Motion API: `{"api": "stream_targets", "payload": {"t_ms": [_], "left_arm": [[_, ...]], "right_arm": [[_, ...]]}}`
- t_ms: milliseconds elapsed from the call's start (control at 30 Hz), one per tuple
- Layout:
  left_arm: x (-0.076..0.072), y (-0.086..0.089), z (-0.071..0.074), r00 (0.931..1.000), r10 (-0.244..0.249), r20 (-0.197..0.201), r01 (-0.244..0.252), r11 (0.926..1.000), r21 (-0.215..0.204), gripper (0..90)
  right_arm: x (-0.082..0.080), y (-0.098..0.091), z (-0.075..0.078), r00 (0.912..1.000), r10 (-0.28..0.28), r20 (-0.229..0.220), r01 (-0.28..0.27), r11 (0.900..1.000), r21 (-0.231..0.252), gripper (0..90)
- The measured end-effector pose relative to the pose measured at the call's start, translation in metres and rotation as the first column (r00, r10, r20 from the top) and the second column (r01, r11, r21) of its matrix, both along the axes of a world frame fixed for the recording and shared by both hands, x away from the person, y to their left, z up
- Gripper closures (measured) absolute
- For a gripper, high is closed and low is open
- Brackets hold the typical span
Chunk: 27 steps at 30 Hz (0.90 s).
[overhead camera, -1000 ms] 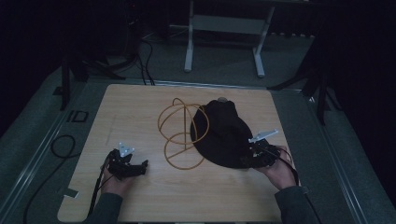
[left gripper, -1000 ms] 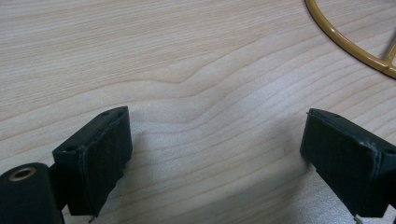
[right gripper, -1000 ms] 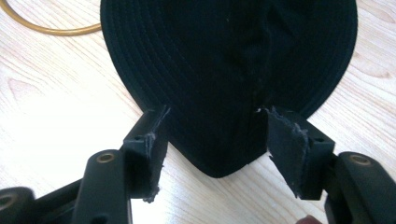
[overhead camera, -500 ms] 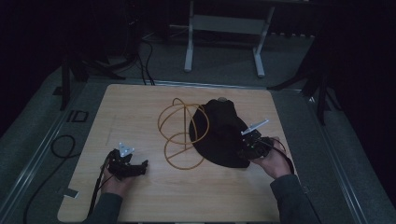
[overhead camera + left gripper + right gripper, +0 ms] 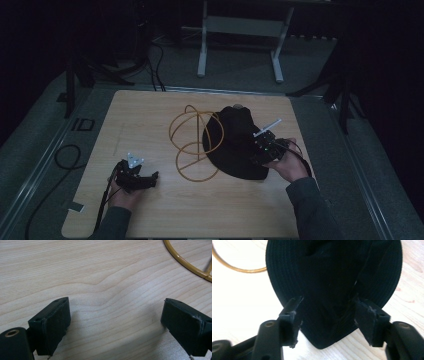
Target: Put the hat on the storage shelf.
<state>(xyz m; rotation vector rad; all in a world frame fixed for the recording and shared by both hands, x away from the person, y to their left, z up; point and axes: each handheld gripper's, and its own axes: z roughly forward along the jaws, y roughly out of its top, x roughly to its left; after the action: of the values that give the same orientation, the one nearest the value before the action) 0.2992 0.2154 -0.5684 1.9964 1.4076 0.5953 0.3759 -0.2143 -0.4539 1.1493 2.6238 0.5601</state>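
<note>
At centre right of the bench (image 5: 150, 210), the black hat (image 5: 235, 145) is straddled by the right tongs (image 5: 327, 322), just opening around its brim, pads apparently not gripping; left tongs (image 5: 115, 322) are parked wide open, empty.

We can't tell whether the right hand-held gripper (image 5: 325, 322) pinches the hat (image 5: 332, 277); hat hides part of wire frame (image 5: 192, 145).

Table (image 5: 150, 120): light wood, on grey floor.
Hat (image 5: 231, 142): black, right of centre — partly over the wire frame.
Frame (image 5: 192, 147): gold wire loops, mid-table.
Right gripper (image 5: 257, 150): at the hat's right edge — jaws have just been opening.
Left gripper (image 5: 150, 179): near left, on bare wood.
</note>
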Motion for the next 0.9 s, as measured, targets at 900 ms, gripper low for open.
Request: {"api": "stream_targets", "payload": {"t_ms": [900], "left_arm": [[0.0, 0.0, 0.0, 1.0, -0.003, 0.0, 0.003, 1.0, 0.001, 9.4]], "right_arm": [[0.053, 0.03, 0.005, 0.996, -0.028, -0.085, 0.021, 0.9965, -0.081, 26.7]]}}
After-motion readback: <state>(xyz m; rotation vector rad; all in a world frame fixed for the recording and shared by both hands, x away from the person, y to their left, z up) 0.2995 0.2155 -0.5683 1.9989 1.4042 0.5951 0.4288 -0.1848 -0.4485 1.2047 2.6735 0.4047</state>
